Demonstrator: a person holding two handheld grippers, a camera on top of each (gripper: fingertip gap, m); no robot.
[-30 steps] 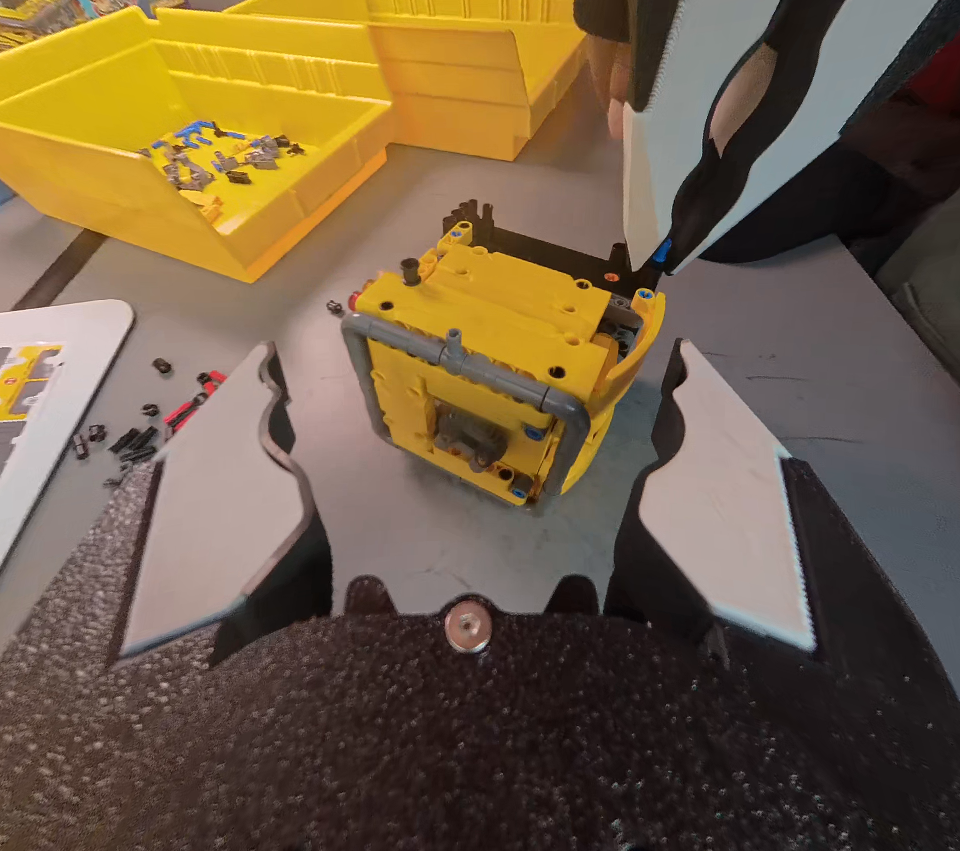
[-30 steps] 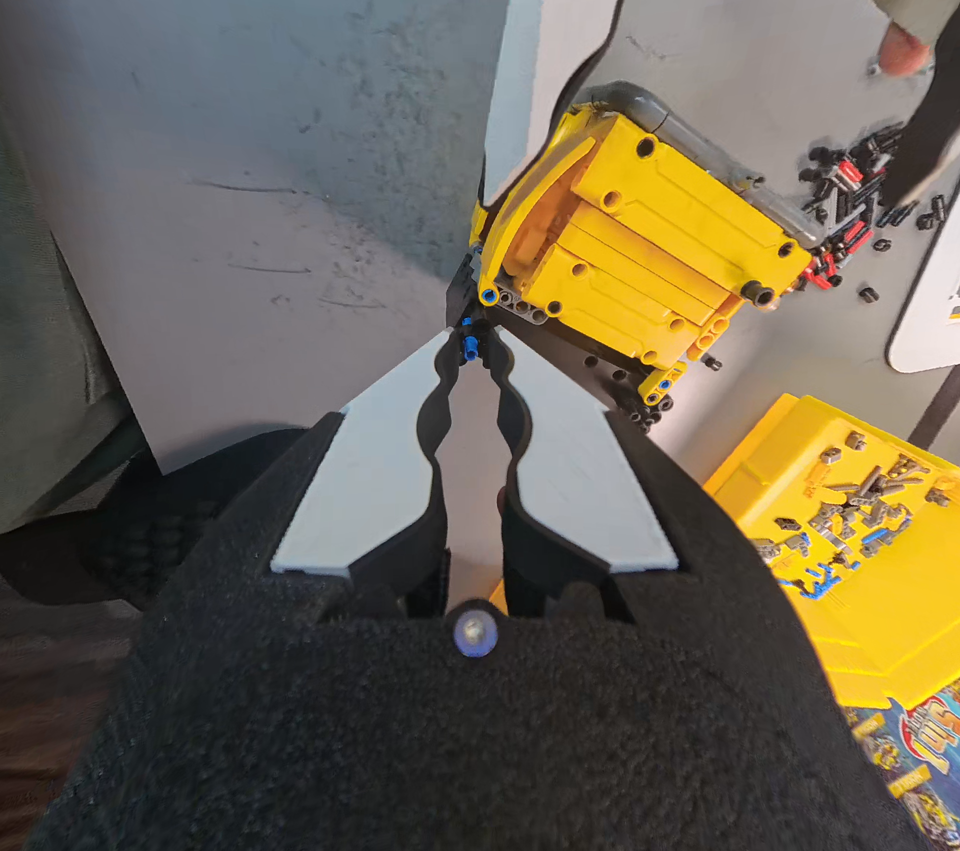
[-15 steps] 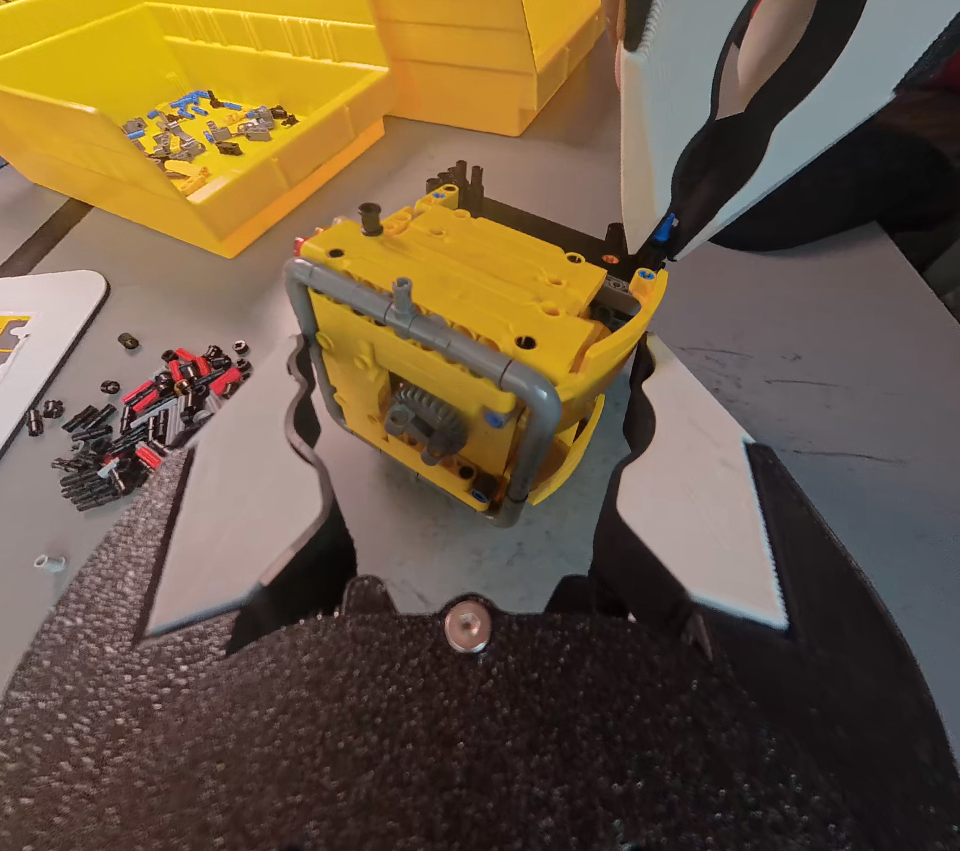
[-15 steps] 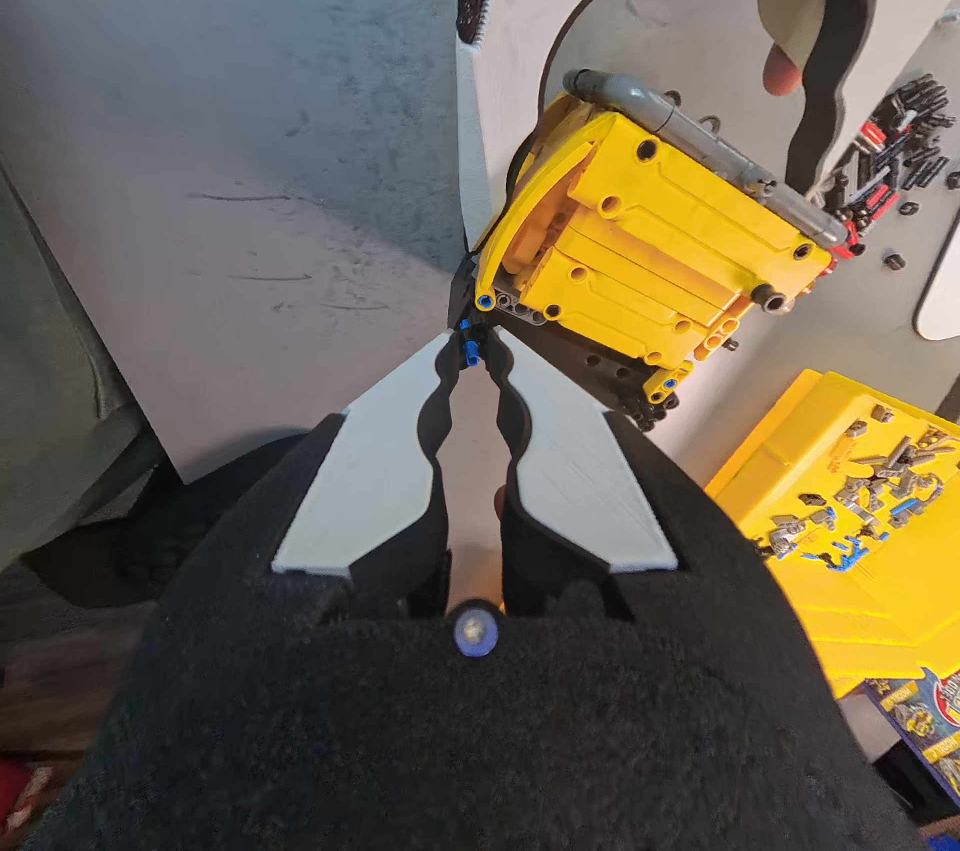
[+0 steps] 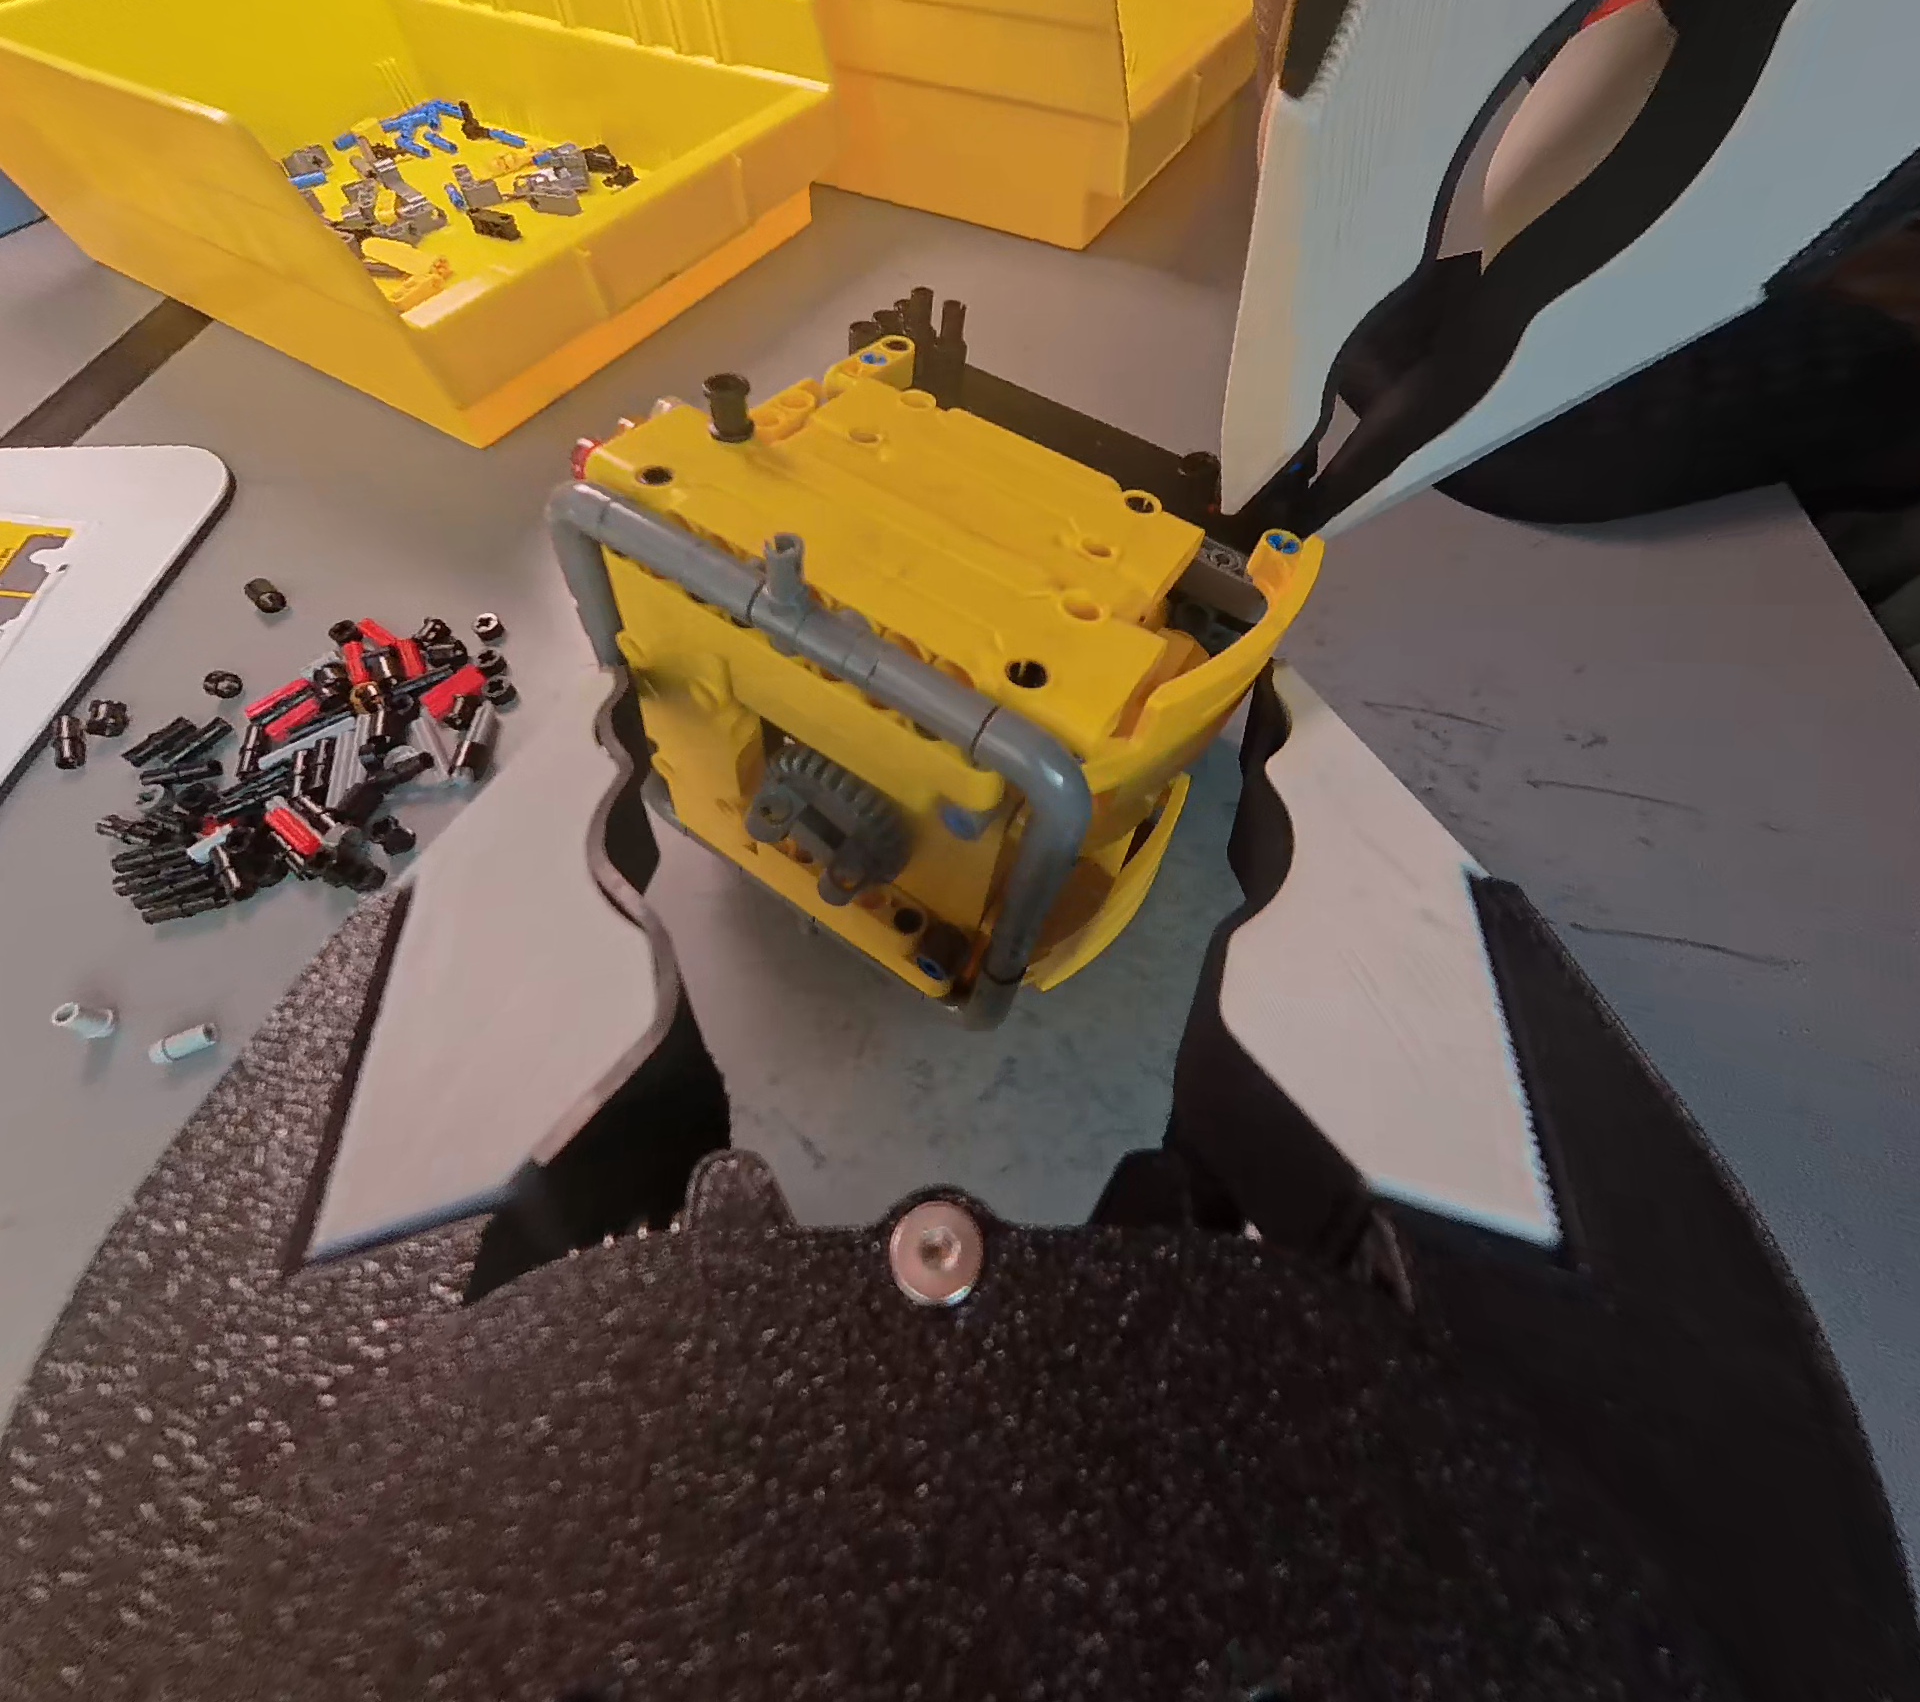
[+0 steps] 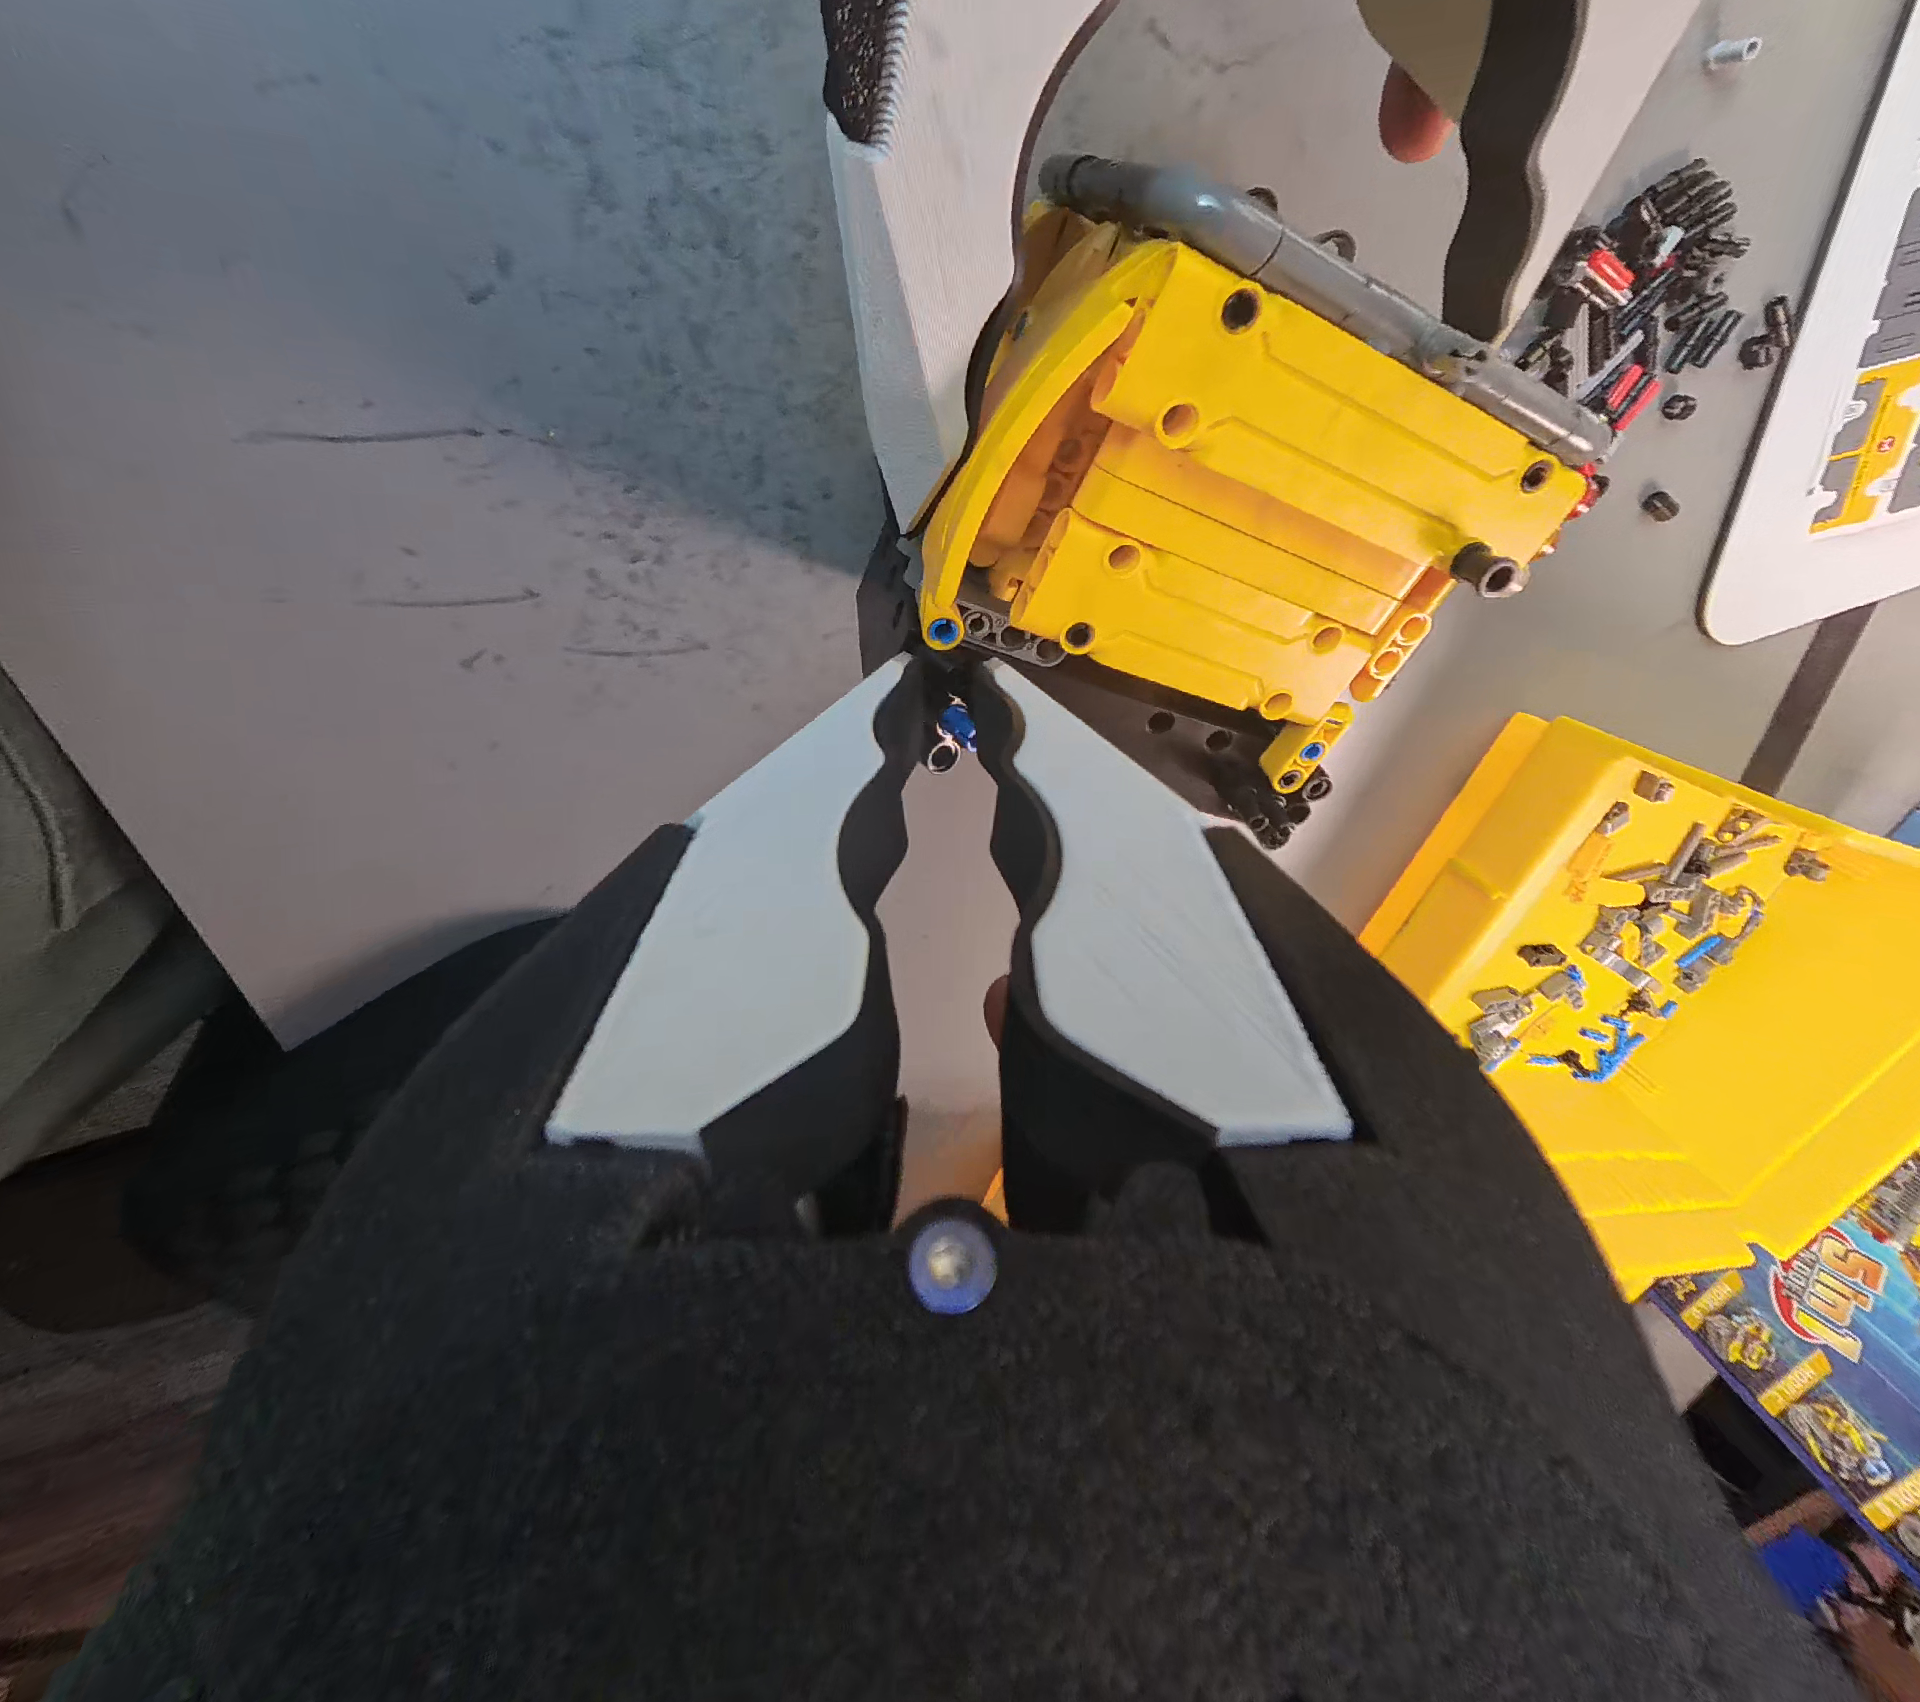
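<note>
Surface: a grey, scuffed table lay under both tools.
Far left of the left tool: a white sheet lay flat on the table, with a heap of black and red pins between it and the left finger.
Ahead-left: a yellow bin held small grey and blue parts; a second yellow bin stood beside it.
Left gripper: spread wide, a finger on each side of the yellow brick model; contact could not be judged.
Model: stood on the table, grey pipe frame and gear facing the left tool.
Right gripper: came in from beyond the model's far right corner, tips narrowed onto a small blue pin beside the model's black base.
</note>
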